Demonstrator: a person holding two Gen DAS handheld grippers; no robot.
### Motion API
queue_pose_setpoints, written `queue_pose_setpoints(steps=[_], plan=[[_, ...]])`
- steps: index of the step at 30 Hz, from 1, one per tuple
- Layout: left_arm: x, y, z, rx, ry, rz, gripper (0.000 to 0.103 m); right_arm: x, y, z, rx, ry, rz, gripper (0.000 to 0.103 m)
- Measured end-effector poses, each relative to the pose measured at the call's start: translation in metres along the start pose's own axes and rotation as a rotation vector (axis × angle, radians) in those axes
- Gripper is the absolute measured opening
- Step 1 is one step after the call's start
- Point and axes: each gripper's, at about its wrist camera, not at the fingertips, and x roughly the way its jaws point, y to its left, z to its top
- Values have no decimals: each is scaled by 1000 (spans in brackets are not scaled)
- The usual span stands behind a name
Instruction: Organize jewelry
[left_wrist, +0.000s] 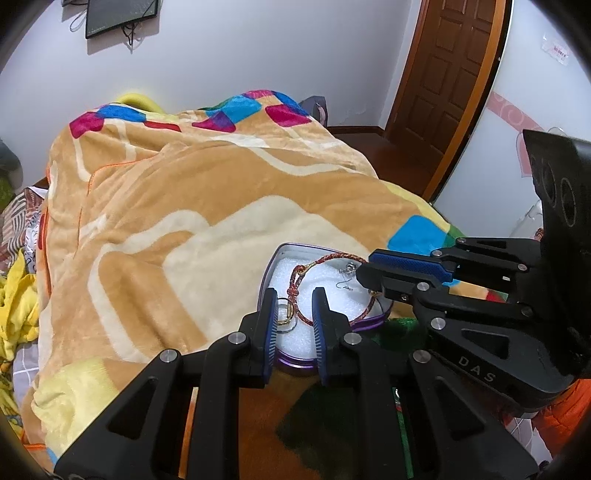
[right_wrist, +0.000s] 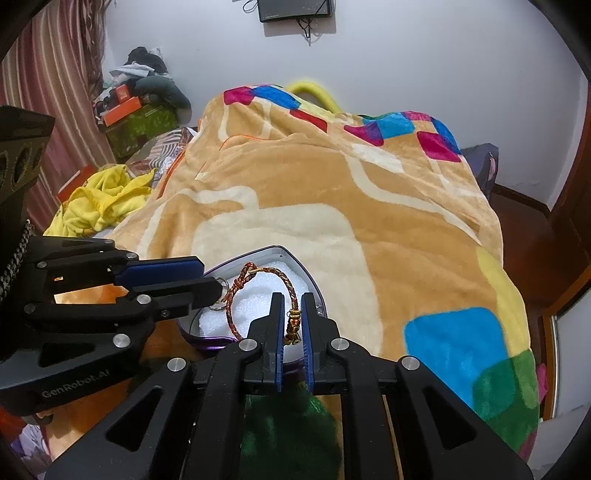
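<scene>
A purple heart-shaped tin (left_wrist: 266, 275) (right_wrist: 314, 284) lined with white foam (left_wrist: 321, 273) (right_wrist: 255, 306) sits on the blanket. A red braided bracelet (left_wrist: 314, 264) (right_wrist: 284, 277) lies across the foam, with silver earrings (left_wrist: 347, 273) at its right and rings (left_wrist: 286, 314) (right_wrist: 220, 295) at its left edge. My left gripper (left_wrist: 294, 295) (right_wrist: 216, 286) is open over the tin's left side, its fingers astride the rings and a bracelet strand. My right gripper (right_wrist: 293, 299) (left_wrist: 364, 275) has narrow jaws around the bracelet's beaded end (right_wrist: 293, 325); whether they grip it is unclear.
The tin rests on an orange and cream blanket (left_wrist: 184, 221) (right_wrist: 369, 221) with coloured squares, covering a bed. Yellow cloth (right_wrist: 99, 199) and boxes (right_wrist: 140, 118) lie at the far left. A brown wooden door (left_wrist: 443, 74) stands at the right, a dark screen (right_wrist: 295, 9) on the wall.
</scene>
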Motion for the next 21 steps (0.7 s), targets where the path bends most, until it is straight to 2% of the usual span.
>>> queue_pose_setpoints(steps=[5,9,13,16,21], plan=[[-14,0,1,-6,-25,7,22,-12,4,0,-3,-25,-5,17],[-29,-2,-2,-3,-49,12,24,-24,8,-1,-8,-46,-7,18],[-44,-5,-6,2,-72,23,35,-37,10,-5,-2,-60,-1,19],[-55,-10,-12,16,-84,38,37,-44,12,-10,7,-65,2,21],[-68,-13,-24,19,-92,52,46,-56,16,-22,23,-74,-4,30]])
